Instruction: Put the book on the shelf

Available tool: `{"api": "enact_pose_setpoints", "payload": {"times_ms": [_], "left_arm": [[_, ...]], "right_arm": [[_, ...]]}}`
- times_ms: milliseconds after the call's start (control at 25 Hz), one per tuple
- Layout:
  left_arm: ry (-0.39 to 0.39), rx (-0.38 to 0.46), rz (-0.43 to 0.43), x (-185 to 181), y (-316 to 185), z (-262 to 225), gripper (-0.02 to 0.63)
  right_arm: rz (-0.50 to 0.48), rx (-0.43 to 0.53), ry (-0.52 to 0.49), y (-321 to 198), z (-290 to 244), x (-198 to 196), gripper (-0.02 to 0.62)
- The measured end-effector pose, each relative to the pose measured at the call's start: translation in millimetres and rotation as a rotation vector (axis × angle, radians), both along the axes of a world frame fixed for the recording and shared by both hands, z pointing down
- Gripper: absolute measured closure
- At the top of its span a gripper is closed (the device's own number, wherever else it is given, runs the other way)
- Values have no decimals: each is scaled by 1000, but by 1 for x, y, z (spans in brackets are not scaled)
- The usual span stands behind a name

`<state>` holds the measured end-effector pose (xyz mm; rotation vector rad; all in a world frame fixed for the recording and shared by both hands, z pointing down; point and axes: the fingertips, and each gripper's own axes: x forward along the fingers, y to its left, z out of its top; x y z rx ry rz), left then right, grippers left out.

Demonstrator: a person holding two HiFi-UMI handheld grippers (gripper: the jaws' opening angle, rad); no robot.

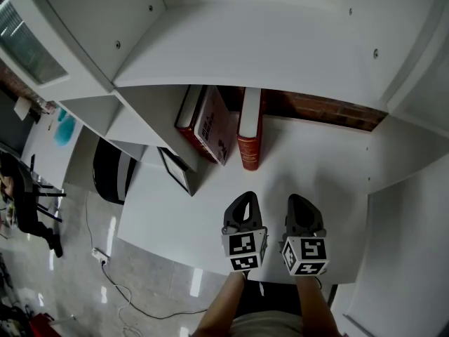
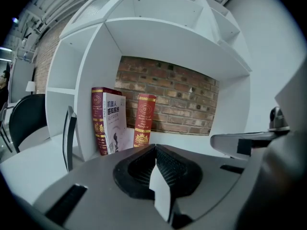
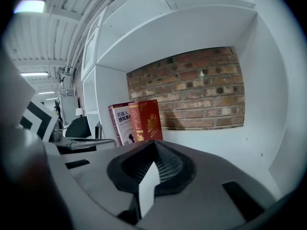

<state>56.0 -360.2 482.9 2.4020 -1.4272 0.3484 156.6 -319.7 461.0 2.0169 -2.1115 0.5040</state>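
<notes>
A red book with gold print (image 1: pixel 250 135) stands upright on the white shelf board (image 1: pixel 316 167), in front of the brick back wall. To its left a book with a pale cover (image 1: pixel 214 125) leans against a dark red book (image 1: pixel 188 114). My left gripper (image 1: pixel 242 206) and right gripper (image 1: pixel 303 209) hover side by side over the board's front part, apart from the books, both shut with nothing in them. The left gripper view has the red book (image 2: pixel 145 120) straight beyond its gripper (image 2: pixel 155 147). In the right gripper view the red book (image 3: pixel 147 120) is left of centre, past that gripper (image 3: pixel 154 143).
A thin black frame (image 1: pixel 175 170) stands on edge at the shelf's left front corner, beside the white upright panel (image 1: pixel 140 128). A black chair (image 1: pixel 112 170) sits on the floor to the left. White side walls close the compartment on the right (image 1: pixel 414 160).
</notes>
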Motion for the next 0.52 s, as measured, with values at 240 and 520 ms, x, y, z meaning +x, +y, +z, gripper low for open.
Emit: {"api": "enact_pose_setpoints", "payload": {"times_ms": [240, 520], "left_arm": [[-1, 13, 6, 1, 7, -9, 589], [-6, 25, -6, -5, 11, -18, 589]], "right_arm": [[-5, 18, 0, 1, -7, 1, 580], [-8, 27, -2, 6, -12, 1, 578]]}}
